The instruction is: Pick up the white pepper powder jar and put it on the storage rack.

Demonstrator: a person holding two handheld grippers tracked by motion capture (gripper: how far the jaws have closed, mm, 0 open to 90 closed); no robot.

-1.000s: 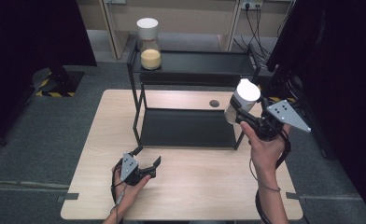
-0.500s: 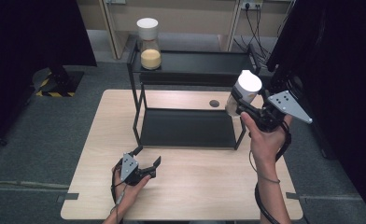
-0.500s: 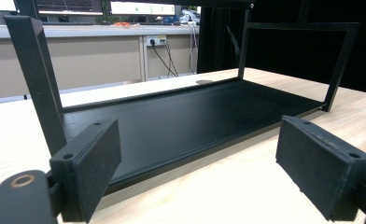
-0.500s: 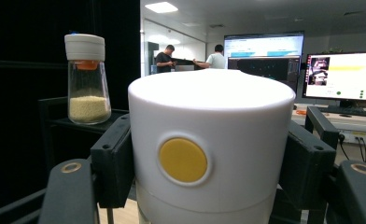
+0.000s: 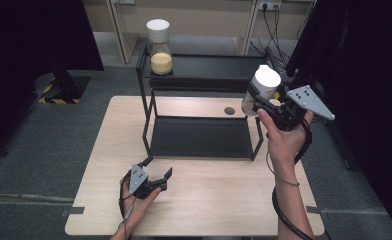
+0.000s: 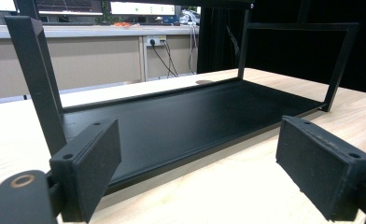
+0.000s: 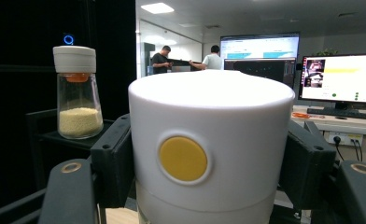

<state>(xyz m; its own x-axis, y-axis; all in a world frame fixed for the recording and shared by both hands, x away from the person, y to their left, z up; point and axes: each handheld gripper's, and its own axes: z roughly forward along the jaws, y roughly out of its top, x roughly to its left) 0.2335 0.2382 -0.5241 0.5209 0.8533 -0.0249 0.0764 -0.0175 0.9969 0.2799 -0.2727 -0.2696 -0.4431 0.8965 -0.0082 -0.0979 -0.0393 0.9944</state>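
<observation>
Your table (image 5: 209, 210) looks like pale wood, smooth, with a faint grain. The rack (image 5: 199, 137) on it looks like thin black metal with a dull, matt coat, and its low shelf (image 6: 181, 121) has a soft sheen. The jar (image 5: 260, 92) in your right gripper (image 5: 269, 102) has a white plastic lid (image 7: 211, 135), smooth and a bit shiny, with a flat yellow dot (image 7: 182, 158). The other jar (image 5: 160, 47) on the top shelf looks like clear, shiny glass with a white plastic cap. The pads (image 6: 323, 170) on your left gripper (image 5: 151, 176) look like black rubber, rough and matt. The floor (image 5: 59, 135) looks like grey carpet.
</observation>
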